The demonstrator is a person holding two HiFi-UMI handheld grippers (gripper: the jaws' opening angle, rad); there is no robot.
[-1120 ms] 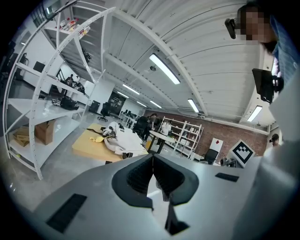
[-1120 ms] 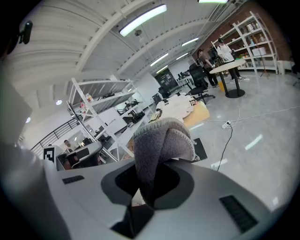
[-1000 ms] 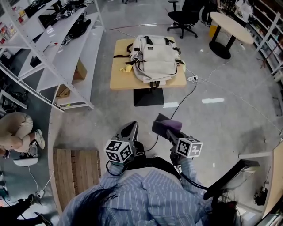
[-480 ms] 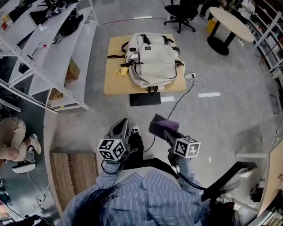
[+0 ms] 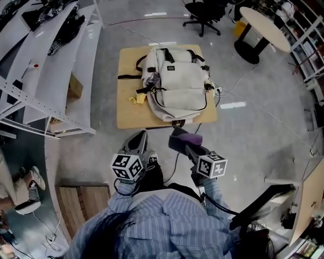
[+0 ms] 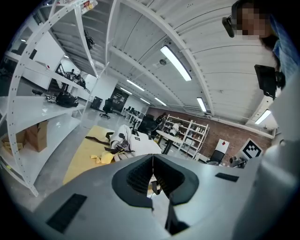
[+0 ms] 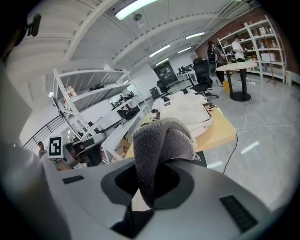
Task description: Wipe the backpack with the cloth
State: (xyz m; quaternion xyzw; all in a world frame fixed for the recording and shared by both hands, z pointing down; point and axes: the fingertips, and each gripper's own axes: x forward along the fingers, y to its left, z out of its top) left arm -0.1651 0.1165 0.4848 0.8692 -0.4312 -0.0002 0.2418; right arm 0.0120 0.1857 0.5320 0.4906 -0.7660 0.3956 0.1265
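Observation:
A cream backpack [image 5: 176,81] lies flat on a small wooden table [image 5: 127,110] ahead of me; it also shows as the backpack [image 6: 132,142] in the left gripper view and the backpack [image 7: 185,108] in the right gripper view. My right gripper [image 5: 178,137] is shut on a folded grey-purple cloth [image 5: 188,136], which fills the cloth [image 7: 158,150] area between its jaws. My left gripper [image 5: 136,142] is shut with nothing in it. Both grippers are held short of the table's near edge.
A yellow crumpled item [image 5: 137,99] lies on the table left of the backpack. White shelving [image 5: 45,66] stands at the left. A round table [image 5: 262,30] and office chair [image 5: 202,11] stand behind. A cable [image 5: 228,93] runs across the floor at the right.
The table and backpack have come closer and lower in the head view as I walked toward them. Both grippers keep their pose, the cloth still held.

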